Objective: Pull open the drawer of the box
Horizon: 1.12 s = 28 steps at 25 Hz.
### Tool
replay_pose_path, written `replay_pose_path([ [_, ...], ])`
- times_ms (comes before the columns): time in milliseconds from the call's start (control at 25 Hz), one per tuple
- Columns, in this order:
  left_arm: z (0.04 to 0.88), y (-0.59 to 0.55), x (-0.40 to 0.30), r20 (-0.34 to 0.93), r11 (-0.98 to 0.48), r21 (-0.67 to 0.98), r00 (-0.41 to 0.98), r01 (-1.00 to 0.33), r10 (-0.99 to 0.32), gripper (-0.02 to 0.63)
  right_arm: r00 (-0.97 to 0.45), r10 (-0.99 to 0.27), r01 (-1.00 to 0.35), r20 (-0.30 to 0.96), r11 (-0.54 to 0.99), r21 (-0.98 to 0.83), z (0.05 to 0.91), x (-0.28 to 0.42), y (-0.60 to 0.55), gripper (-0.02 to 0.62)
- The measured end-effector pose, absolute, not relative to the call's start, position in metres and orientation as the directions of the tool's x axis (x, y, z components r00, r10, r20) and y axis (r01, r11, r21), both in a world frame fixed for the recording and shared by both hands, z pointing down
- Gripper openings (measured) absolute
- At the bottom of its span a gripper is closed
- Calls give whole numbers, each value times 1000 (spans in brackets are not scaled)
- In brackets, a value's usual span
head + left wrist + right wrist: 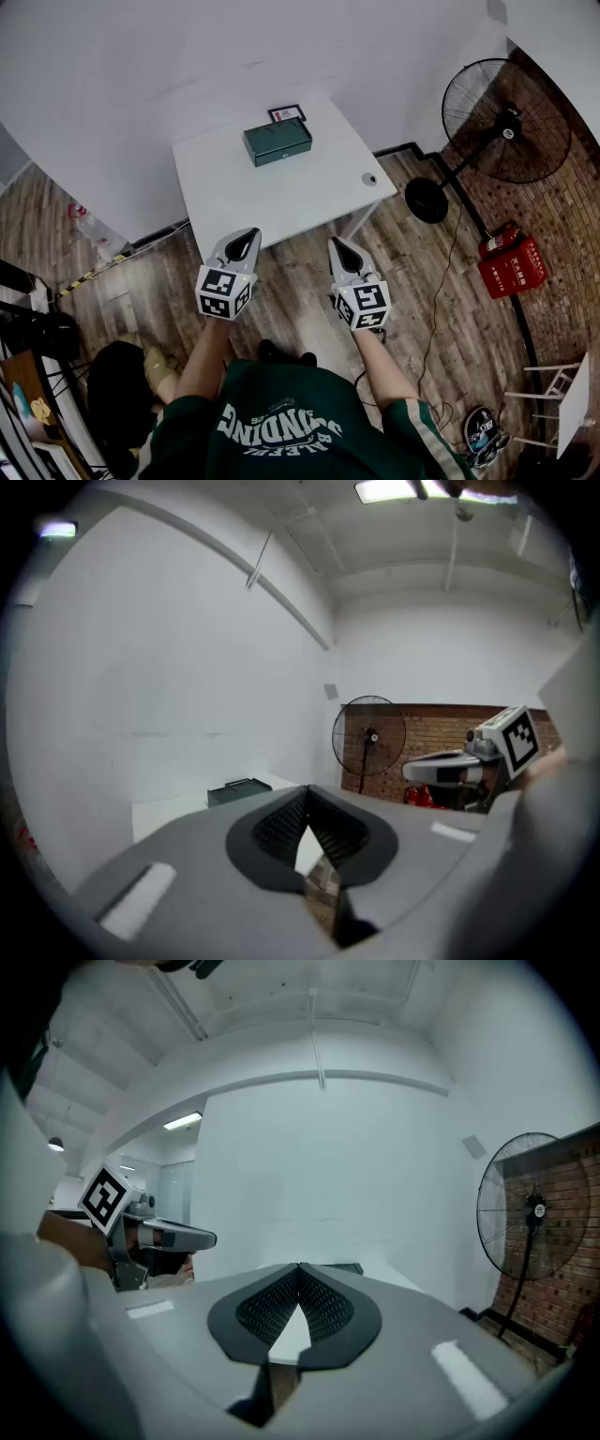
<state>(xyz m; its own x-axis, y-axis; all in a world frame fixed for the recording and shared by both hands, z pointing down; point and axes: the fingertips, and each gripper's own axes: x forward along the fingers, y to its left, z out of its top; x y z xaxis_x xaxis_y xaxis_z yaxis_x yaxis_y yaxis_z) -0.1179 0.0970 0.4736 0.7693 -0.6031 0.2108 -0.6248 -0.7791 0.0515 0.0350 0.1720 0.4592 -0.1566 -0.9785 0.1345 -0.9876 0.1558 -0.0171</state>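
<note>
The dark green rectangular box (277, 142) sits toward the far edge of the white surface (281, 202). Its long axis runs along that edge and a long side faces you. Your left claw (246, 236) and right claw (337, 244) hang short of the near edge, over the wooden floor (300, 272), each pressed together on nothing. The box lies ahead between them, slightly nearer the left, so your reach likely goes forward across the surface.

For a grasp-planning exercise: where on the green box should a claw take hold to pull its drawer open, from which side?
Likely the small pale fitting on the green box's front face. Come from the table's near edge, which that face looks toward; its shape is too small to tell.
</note>
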Motion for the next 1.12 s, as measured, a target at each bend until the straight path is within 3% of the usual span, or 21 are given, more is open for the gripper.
replay_pose_path([
  [480,480,65,-136,202,-802,74,797,-593,-570,52,-177,-975,-984,134,174,-40,470,9,140,-2],
  [760,487,40,-145,216,-802,87,797,-592,-564,52,-132,-982,-991,134,130,-30,472,12,114,-2],
  [1120,502,-28,-123,242,-780,99,776,-618,-583,52,-187,-969,-982,163,181,-51,486,34,30,-2],
])
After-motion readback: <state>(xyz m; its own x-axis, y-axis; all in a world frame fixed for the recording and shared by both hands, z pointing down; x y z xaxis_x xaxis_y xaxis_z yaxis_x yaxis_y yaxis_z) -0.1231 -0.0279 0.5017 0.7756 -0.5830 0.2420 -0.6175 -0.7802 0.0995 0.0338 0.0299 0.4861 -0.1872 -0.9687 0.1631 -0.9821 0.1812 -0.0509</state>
